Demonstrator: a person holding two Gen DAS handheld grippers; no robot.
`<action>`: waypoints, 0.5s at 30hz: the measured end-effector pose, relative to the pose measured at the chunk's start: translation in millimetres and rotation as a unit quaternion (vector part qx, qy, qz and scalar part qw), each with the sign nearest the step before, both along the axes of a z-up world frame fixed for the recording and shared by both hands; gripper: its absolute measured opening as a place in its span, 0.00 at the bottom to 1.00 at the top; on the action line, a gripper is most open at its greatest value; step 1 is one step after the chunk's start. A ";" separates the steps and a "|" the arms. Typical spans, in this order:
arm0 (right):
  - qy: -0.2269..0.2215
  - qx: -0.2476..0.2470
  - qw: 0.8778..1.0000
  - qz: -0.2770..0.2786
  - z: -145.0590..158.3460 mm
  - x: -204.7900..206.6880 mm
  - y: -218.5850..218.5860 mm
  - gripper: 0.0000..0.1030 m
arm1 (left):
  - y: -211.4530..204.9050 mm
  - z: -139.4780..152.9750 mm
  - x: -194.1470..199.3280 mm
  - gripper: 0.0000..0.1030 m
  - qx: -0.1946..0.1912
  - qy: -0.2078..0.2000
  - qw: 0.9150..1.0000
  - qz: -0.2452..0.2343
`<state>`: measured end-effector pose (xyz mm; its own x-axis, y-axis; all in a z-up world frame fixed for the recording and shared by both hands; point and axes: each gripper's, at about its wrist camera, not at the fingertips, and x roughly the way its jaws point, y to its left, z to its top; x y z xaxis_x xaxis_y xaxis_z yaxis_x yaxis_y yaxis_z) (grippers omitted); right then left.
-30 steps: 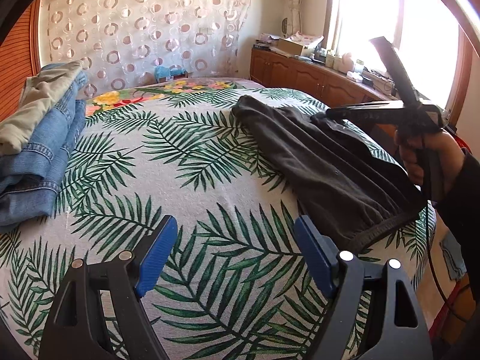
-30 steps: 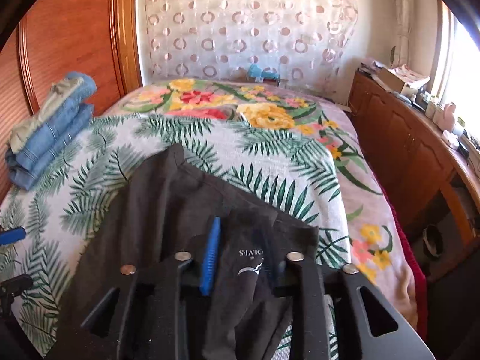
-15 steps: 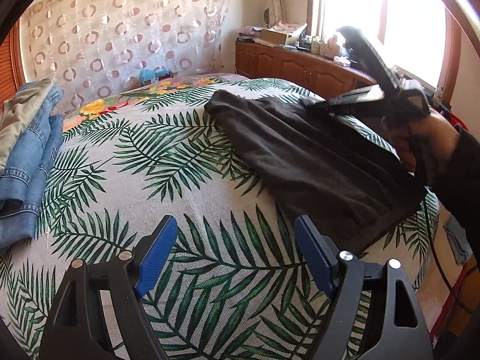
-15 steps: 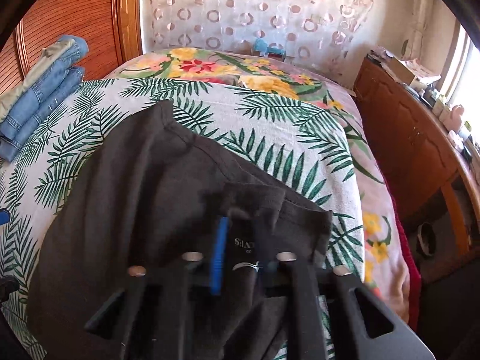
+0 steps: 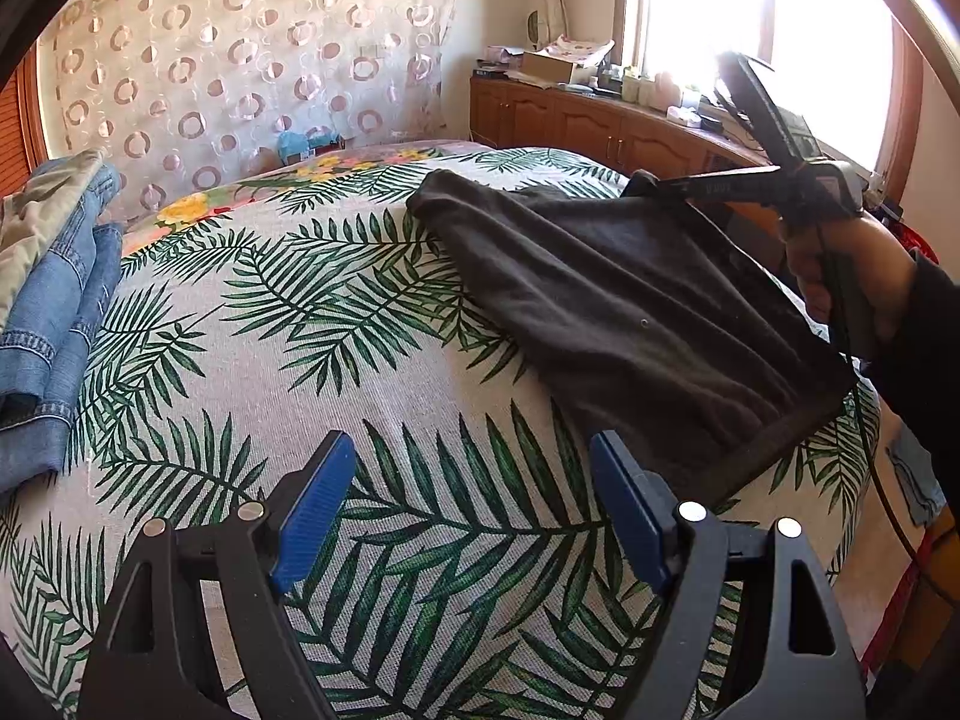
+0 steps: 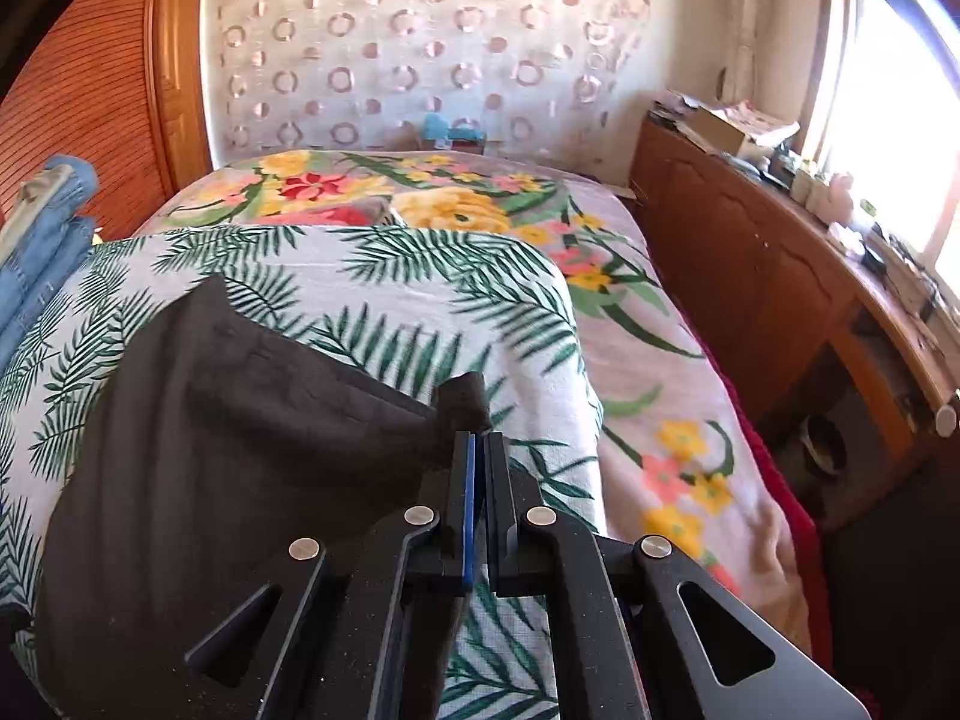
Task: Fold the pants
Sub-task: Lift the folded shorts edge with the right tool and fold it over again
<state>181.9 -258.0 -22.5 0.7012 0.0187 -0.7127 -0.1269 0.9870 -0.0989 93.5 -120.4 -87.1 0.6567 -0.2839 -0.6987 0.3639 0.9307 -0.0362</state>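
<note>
Dark grey pants [image 5: 630, 312] lie on the right half of the leaf-print bed cover [image 5: 372, 360], folded over. My right gripper [image 6: 474, 438] is shut on a bunched edge of the pants [image 6: 252, 438] and holds it lifted above the bed; it also shows in the left wrist view [image 5: 648, 186], held by a hand. My left gripper [image 5: 468, 504] is open and empty, low over the cover, left of the pants' waistband.
A stack of folded jeans [image 5: 48, 300] sits at the bed's left side, also in the right wrist view [image 6: 36, 258]. A wooden cabinet [image 6: 780, 300] with clutter runs along the right under the window. A patterned curtain [image 5: 240, 78] hangs behind the bed.
My right gripper has lifted the pants edge and pulled it taut, its jaws now tight together. The left gripper stayed open and turned slightly toward the pants.
</note>
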 end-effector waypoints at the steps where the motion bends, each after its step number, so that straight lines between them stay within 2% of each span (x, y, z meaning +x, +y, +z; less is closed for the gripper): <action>1: 0.001 -0.001 1.000 -0.004 -1.1 1.0 -1.9 0.02 | -0.1 -0.2 0.0 0.79 0.000 0.000 1.000 0.000; 11: 0.009 -0.003 1.000 -0.026 -4.3 7.3 -7.0 0.03 | 0.9 -1.4 1.2 0.79 -0.003 0.005 1.000 0.000; 13: 0.014 0.018 0.999 -0.023 -3.7 10.6 -10.2 0.12 | 1.6 -1.4 1.3 0.79 -0.005 0.006 1.000 0.000; 15: 0.017 0.037 0.999 -0.022 -3.0 14.3 -13.2 0.16 | 1.7 -1.8 1.9 0.79 -0.006 0.006 1.000 0.000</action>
